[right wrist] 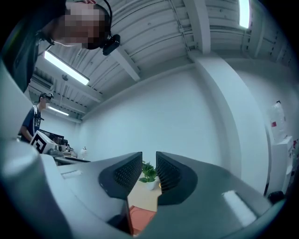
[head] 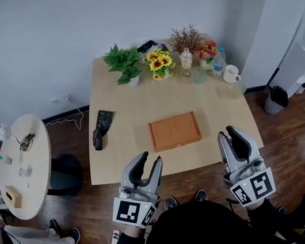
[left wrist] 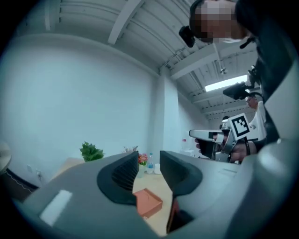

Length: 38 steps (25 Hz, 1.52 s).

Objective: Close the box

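Note:
A flat orange-brown box point(head: 174, 131) lies in the middle of the wooden table point(head: 132, 104), lid down. It also shows low between the jaws as the box point(left wrist: 148, 201) in the left gripper view and as the box point(right wrist: 140, 217) in the right gripper view. My left gripper point(head: 150, 161) hangs in front of the table's near edge, left of the box, jaws apart with nothing between them. My right gripper point(head: 227, 133) is at the near right corner, also held off the box, with a narrow empty gap between its jaws. Both point up and forward: left gripper point(left wrist: 149, 161), right gripper point(right wrist: 149, 163).
Along the table's far edge stand a green plant point(head: 124, 65), sunflowers point(head: 159, 63), a bottle point(head: 186, 58) and a white cup point(head: 230, 73). A black object point(head: 102, 128) lies at the table's left. A round side table point(head: 25, 164) and a dark stool point(head: 65, 173) stand left.

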Each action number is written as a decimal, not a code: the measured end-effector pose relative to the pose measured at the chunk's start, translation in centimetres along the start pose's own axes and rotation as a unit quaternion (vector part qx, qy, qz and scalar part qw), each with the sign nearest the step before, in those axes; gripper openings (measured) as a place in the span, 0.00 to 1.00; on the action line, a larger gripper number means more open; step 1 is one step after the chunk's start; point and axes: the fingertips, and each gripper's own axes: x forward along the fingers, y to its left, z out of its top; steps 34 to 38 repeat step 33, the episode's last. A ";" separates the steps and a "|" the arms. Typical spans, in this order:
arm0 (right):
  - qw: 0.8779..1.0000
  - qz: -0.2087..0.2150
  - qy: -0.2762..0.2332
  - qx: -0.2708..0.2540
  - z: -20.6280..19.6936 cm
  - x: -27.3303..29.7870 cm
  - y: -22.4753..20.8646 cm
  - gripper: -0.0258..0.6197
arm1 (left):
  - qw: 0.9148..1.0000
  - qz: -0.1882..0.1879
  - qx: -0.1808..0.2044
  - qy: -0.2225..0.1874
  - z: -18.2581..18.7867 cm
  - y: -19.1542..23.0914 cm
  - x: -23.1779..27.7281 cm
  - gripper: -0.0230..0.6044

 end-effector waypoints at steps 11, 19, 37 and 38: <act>1.000 0.005 0.006 -0.006 -0.1 -1.9 1.0 0.16 | 0.998 -0.008 0.016 -0.059 3.8 -3.2 -2.0 0.23; 1.000 0.000 0.010 -0.003 -0.5 -2.2 1.3 0.16 | 0.999 -0.011 0.006 -0.050 3.0 -3.1 -2.0 0.23; 1.000 0.002 0.012 -0.014 -0.3 -1.5 2.0 0.16 | 0.999 -0.011 0.001 -0.040 2.6 -2.5 -1.8 0.23; 1.000 0.002 0.012 -0.014 -0.3 -1.5 2.0 0.16 | 0.999 -0.011 0.001 -0.040 2.6 -2.5 -1.8 0.23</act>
